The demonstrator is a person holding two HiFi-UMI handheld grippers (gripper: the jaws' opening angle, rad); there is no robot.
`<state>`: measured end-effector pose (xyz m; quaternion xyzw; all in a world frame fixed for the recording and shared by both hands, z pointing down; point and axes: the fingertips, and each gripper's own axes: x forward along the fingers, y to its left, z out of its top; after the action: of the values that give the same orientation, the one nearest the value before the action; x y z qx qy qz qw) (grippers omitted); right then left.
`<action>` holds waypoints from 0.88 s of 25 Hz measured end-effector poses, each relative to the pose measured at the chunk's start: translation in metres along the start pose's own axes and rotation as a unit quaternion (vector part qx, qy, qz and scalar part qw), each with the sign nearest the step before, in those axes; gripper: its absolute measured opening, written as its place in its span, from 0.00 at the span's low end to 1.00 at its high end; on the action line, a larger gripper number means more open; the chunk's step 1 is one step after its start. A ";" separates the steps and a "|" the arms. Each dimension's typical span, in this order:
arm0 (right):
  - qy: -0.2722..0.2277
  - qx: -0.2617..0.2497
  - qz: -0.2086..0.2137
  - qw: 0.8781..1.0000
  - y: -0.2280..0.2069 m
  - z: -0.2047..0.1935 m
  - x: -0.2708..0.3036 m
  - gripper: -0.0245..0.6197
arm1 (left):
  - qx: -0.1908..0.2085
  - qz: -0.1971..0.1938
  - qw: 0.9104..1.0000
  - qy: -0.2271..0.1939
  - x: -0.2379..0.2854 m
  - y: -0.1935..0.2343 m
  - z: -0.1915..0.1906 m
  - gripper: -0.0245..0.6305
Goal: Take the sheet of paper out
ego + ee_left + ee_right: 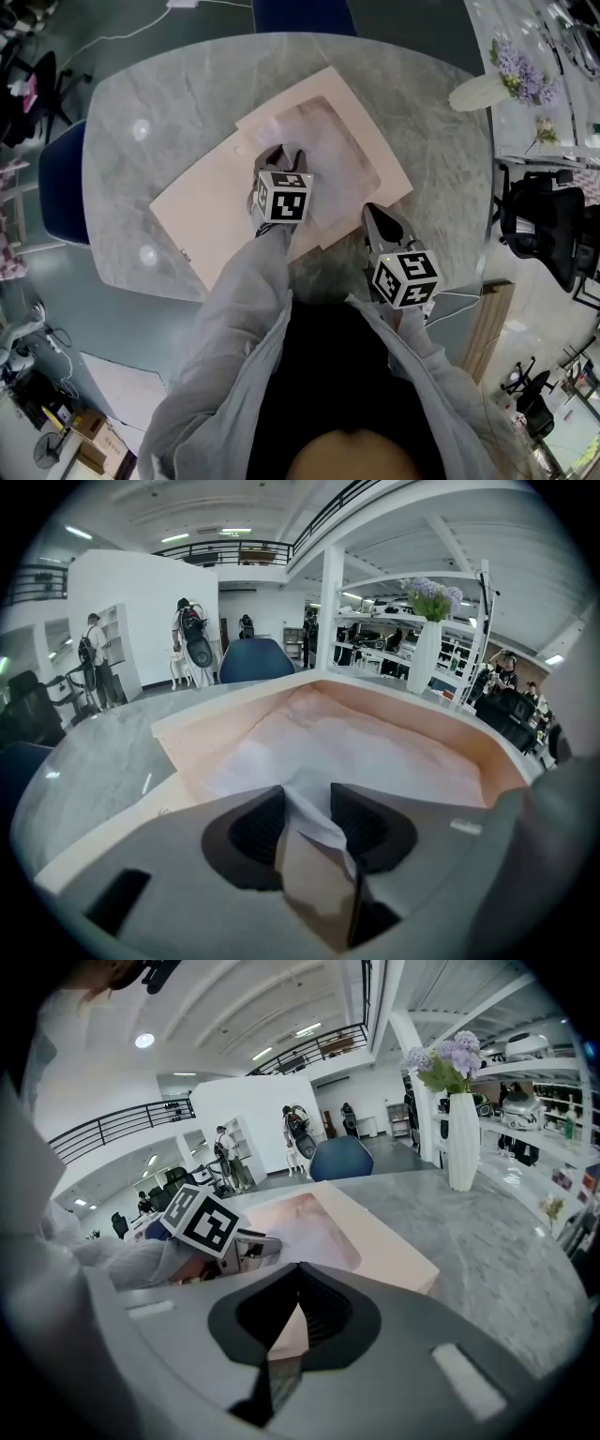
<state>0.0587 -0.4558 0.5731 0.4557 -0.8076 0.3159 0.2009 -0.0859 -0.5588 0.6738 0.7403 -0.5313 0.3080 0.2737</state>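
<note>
A shallow pink box (206, 202) lies open on the grey marble table (159, 103). A crumpled white sheet of paper (328, 155) lines its recess. My left gripper (281, 155) reaches into the near side of the recess. In the left gripper view its jaws (307, 803) are shut on a raised fold of the paper (356, 742). My right gripper (386, 220) sits at the box's near right edge. In the right gripper view its jaws (300, 1288) are nearly together with the pink box edge (286, 1330) between them.
A white vase with purple flowers (483, 91) stands on the table's far right. Blue chairs stand at the left (61, 183) and the far side (302, 14), and a black office chair (544, 220) on the right. People stand far off in the room.
</note>
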 end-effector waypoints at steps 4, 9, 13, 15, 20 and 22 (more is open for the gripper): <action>-0.004 0.001 -0.001 1.000 0.001 0.002 -0.004 0.05 | -0.011 -0.007 1.000 -0.003 -0.003 0.000 0.001 0.24; -0.009 0.000 -0.002 1.000 0.002 0.004 -0.011 0.05 | -0.022 -0.012 1.000 -0.015 -0.013 -0.002 0.005 0.13; -0.016 -0.004 -0.002 1.000 0.005 0.006 -0.016 0.05 | -0.018 -0.011 0.999 -0.031 -0.026 -0.002 0.012 0.05; -0.021 -0.006 -0.001 1.000 0.007 0.006 -0.020 0.05 | -0.015 -0.012 0.999 -0.038 -0.033 -0.003 0.014 0.05; -0.035 -0.012 0.002 0.999 0.013 0.005 -0.033 0.05 | -0.016 -0.015 0.999 -0.049 -0.056 -0.006 0.012 0.04; -0.041 -0.014 0.003 0.999 0.016 0.006 -0.039 0.05 | -0.013 -0.013 0.998 -0.055 -0.070 -0.007 0.013 0.04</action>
<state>0.0644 -0.4304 0.5396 0.4630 -0.8210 0.2858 0.1732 -0.0945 -0.5232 0.6118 0.7595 -0.5397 0.2559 0.2577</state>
